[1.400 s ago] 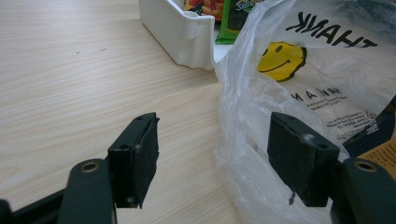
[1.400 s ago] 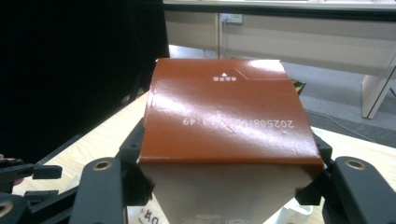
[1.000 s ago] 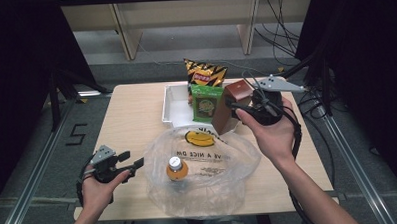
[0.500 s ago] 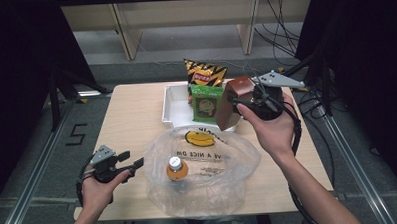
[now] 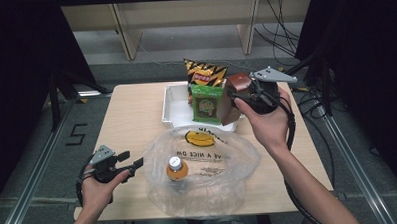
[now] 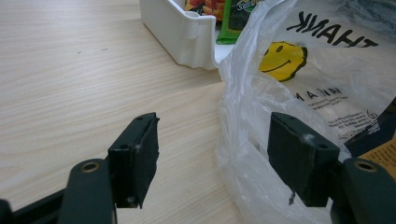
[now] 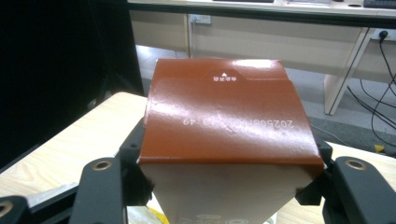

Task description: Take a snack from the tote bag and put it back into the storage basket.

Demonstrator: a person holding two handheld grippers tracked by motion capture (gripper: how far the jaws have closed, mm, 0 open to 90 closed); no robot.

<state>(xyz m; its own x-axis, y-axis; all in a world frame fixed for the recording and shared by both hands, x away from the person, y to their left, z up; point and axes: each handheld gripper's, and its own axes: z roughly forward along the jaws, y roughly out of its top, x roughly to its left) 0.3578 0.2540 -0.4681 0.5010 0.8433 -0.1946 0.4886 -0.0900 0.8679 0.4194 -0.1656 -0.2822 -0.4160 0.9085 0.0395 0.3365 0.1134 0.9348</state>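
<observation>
R gripper [image 7: 224,186] clamps brown carton [image 7: 224,121] (L gripper [image 6: 212,158] open, idle).

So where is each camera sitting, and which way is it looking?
High view: above the person's side, looking forward and down on the table; both forearms, the left gripper and the right gripper show.
Left gripper view: rides the left gripper, looking low across the table at the plastic bag; its open black jaws show.
Right gripper view: rides the right gripper, facing the brown carton its jaws clamp.
Shared: the high and left gripper views both show the bag and the white tray.
</observation>
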